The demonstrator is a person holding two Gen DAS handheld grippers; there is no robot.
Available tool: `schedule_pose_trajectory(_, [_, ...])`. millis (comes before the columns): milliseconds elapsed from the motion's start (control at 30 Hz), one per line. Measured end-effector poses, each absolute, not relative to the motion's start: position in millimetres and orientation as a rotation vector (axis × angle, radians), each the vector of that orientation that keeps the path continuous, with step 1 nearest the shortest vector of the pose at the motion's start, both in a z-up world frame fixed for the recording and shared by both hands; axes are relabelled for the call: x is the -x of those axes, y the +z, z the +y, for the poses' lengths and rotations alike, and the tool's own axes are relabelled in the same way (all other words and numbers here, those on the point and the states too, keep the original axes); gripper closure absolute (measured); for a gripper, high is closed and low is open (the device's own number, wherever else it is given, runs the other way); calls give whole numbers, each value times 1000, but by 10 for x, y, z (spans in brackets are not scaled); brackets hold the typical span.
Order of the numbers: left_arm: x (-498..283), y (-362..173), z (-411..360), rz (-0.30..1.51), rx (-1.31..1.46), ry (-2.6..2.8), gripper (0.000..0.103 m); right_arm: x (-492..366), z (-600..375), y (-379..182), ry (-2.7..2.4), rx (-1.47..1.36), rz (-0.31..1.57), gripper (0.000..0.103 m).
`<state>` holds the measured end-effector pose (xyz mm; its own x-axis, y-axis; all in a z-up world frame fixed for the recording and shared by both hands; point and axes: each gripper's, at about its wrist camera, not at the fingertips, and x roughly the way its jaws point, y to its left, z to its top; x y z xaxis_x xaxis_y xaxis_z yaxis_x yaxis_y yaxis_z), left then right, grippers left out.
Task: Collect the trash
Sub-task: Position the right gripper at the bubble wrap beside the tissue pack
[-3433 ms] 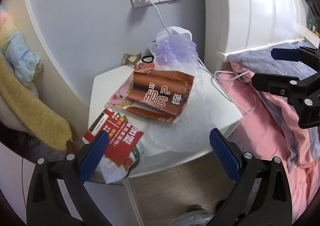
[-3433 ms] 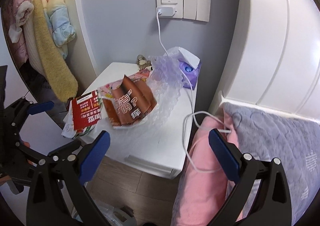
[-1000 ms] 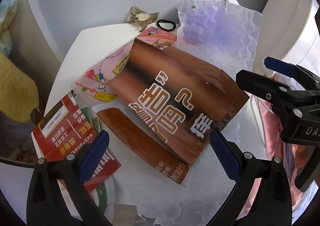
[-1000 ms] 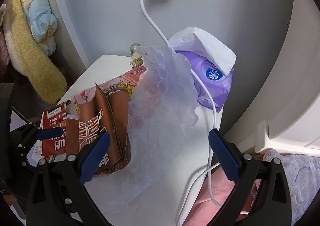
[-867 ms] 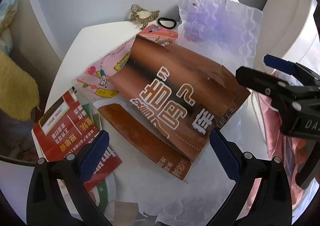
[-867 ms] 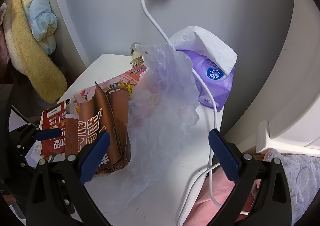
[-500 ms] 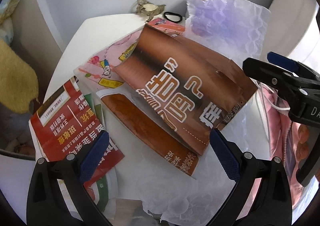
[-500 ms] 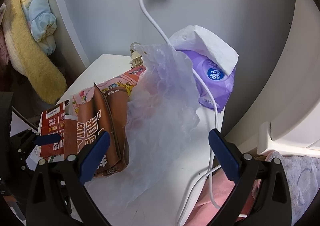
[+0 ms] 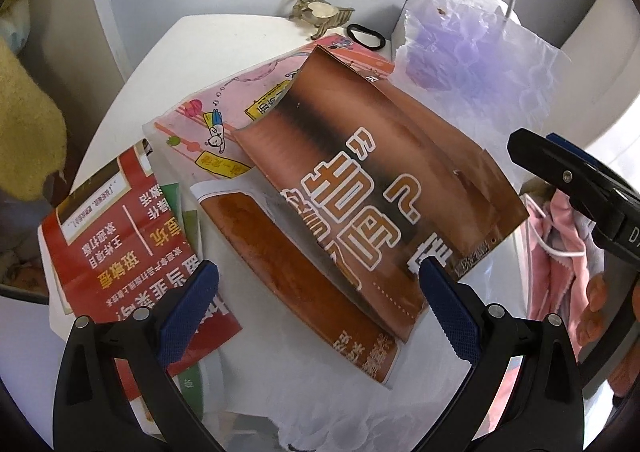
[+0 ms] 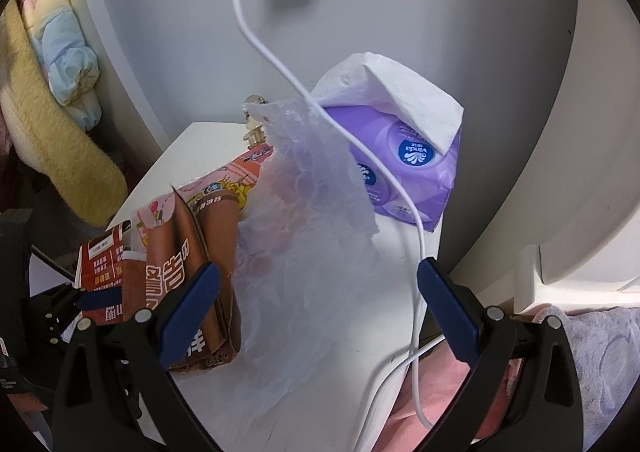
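A flattened brown paper bag (image 9: 380, 187) with white characters lies on the white bedside table (image 9: 208, 39), over a pink leaflet (image 9: 224, 123) and beside a red leaflet (image 9: 120, 236). A clear bubble-wrap sheet (image 10: 312, 236) stands crumpled against the bag (image 10: 188, 276). My left gripper (image 9: 316, 308) is open just above the bag's near end, its jaws wide on either side of it. My right gripper (image 10: 316, 304) is open over the bubble wrap. The right gripper also shows at the right edge of the left wrist view (image 9: 576, 179).
A purple tissue pack (image 10: 404, 167) with a white tissue sticking out stands at the table's back. A white charging cable (image 10: 416, 236) hangs from the wall socket across it to the pink bedding (image 9: 560, 252). A hair claw (image 9: 316, 11) and a black hair tie (image 9: 366, 36) lie near the wall.
Both grippers have closed in on the table from farther back. In the last second the left one has drawn slightly back and down over the brown bag. The right has barely moved.
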<state>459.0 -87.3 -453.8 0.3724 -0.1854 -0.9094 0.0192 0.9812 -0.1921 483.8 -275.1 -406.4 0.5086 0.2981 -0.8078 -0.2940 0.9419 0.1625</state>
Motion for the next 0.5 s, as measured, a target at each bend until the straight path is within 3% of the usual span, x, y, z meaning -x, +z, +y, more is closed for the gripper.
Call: schedule_pose_trajectory(500, [-4707, -4601, -786, 1170, 264, -123, 6, -4902, -2654, -4156, 374, -14, 991, 7])
